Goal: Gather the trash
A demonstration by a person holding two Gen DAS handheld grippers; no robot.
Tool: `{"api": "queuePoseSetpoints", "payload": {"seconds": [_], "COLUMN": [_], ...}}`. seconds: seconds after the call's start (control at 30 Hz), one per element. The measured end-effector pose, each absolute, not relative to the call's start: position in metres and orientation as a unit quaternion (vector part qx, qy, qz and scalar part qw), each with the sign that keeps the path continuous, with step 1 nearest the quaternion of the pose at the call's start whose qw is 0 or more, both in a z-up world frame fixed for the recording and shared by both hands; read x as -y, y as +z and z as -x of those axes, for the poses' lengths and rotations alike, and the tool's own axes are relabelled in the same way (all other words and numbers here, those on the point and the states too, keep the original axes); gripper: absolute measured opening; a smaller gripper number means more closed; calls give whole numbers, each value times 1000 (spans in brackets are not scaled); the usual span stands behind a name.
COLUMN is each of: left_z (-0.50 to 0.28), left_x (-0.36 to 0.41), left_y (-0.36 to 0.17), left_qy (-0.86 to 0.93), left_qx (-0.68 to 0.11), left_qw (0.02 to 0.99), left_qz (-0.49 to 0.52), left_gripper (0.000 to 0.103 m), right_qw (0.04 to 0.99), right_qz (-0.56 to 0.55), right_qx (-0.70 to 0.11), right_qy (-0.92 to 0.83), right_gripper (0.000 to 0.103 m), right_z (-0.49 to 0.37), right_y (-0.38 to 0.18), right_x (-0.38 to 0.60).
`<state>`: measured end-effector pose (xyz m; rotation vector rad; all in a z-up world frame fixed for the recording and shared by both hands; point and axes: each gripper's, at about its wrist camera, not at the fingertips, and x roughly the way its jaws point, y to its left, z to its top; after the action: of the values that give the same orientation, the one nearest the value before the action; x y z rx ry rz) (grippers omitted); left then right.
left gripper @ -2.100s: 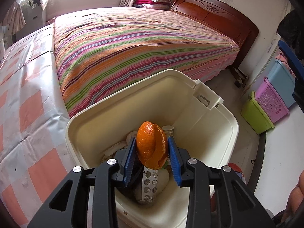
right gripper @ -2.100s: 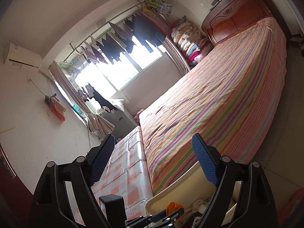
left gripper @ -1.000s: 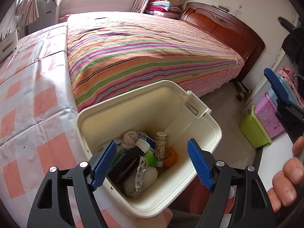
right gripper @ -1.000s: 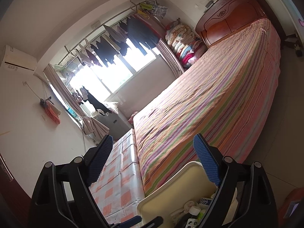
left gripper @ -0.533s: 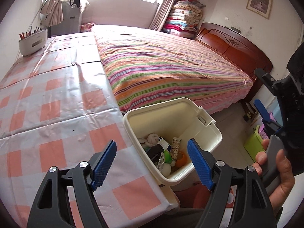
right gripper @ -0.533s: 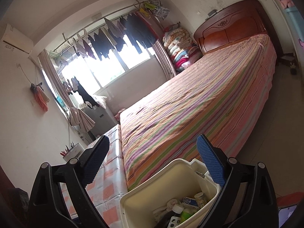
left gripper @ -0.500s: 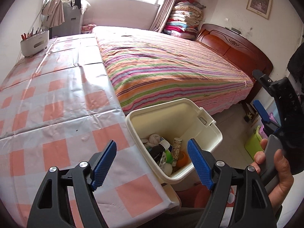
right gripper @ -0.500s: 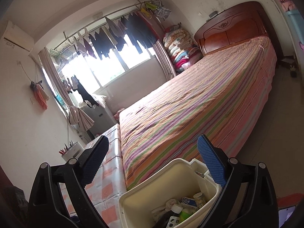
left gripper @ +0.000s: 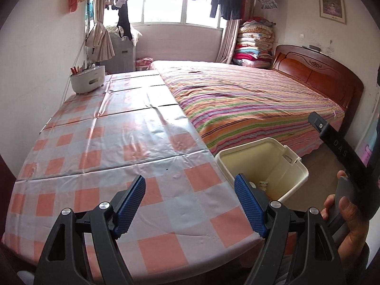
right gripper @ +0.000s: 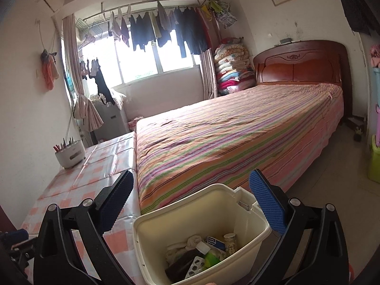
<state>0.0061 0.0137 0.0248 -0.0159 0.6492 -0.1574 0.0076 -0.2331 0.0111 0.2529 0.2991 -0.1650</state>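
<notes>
A cream trash bin (right gripper: 147, 237) stands on the floor against the table's corner. It holds a blister pack (right gripper: 196, 269), a green bottle with a white cap (right gripper: 204, 247), a paper cup (right gripper: 230, 239), crumpled tissue (right gripper: 192, 239) and a small carton (right gripper: 215, 241). My right gripper (right gripper: 191, 175) hovers above the bin, open and empty. My left gripper (left gripper: 188, 182) hangs over the checked tablecloth (left gripper: 106, 142), left of the bin (left gripper: 294, 163); its jaws are opening with nothing between them. A hand (left gripper: 351, 216) holding the right gripper shows at the right edge.
A bed with a striped cover (left gripper: 249, 99) runs along the table's far side, with a wooden headboard (left gripper: 315, 76) behind it. A white pen holder (left gripper: 86, 79) sits at the table's far left corner. A green box (right gripper: 375, 163) stands on the floor at the right.
The left gripper let the orange go into the bin, then drew back left and up over the table. The right gripper's view rolled level and came over the bin, jaws wider.
</notes>
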Motion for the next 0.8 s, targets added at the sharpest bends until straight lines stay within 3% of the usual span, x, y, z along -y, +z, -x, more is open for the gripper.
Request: {"api": "queuePoseSetpoints", "payload": {"seconds": [0.07, 0.8], "left_z": [-8, -44], "left_x": [-21, -52], "left_y": [26, 29], "left_qy": [-65, -28], "left_qx": [-318, -303], "left_qw": [946, 953], "left_qz": [13, 1], "left_gripper": [87, 88], "right_qw": [978, 976], "right_qz": [-115, -62], "right_qx": [-156, -196], "right_qy": [-82, -72], "right_gripper": [96, 96], "right_z": [-11, -34], "right_y": [8, 7], "right_x": [223, 165]}}
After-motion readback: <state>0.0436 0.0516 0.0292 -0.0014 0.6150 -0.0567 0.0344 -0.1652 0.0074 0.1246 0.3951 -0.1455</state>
